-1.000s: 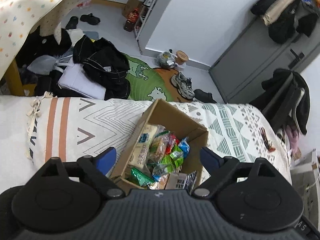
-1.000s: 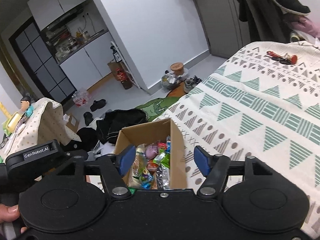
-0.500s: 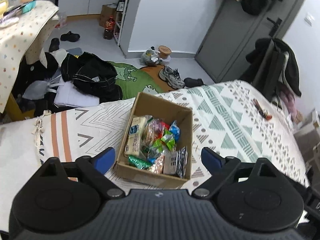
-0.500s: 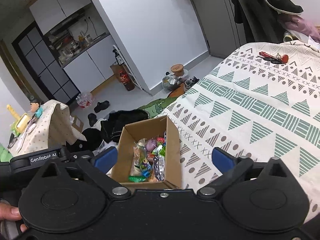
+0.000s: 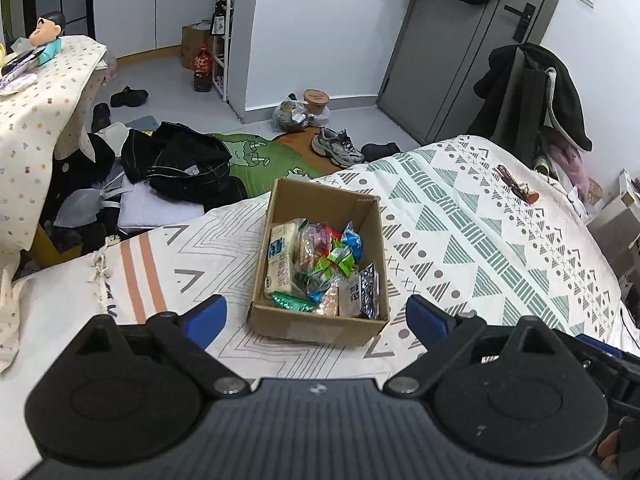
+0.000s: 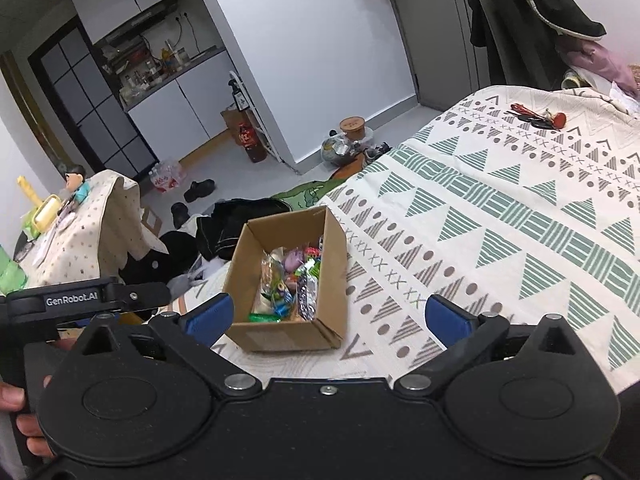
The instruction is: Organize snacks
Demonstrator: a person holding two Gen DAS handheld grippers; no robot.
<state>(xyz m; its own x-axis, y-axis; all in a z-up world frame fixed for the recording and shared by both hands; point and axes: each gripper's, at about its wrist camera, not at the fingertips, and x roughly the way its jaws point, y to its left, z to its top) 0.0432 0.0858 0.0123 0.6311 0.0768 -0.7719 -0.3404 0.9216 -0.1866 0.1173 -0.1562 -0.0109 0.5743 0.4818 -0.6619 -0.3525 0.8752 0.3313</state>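
An open cardboard box [image 5: 280,330] stands on the patterned bedspread, filled with several wrapped snacks [image 5: 320,266]: a pale yellow pack, green and blue wrappers, a dark foil pack. My left gripper [image 5: 316,318] hangs open above and short of the box, nothing between its blue pads. In the right wrist view the same box [image 6: 332,280] with its snacks [image 6: 290,284] sits just ahead of my right gripper [image 6: 328,316], which is wide open and empty. The left gripper's black body [image 6: 80,300] shows at the left edge there.
The bedspread [image 5: 480,240] stretches right, with a small red and black item [image 5: 518,188] lying far on it. Black clothes [image 5: 184,164], shoes [image 5: 336,146] and a green rug cover the floor beyond the bed. A cloth-covered table [image 5: 36,112] stands left; a draped chair [image 5: 532,92] stands right.
Both grippers have pulled back and risen from the box, so it looks smaller and farther. The right gripper's fingers have spread from narrow to wide open.
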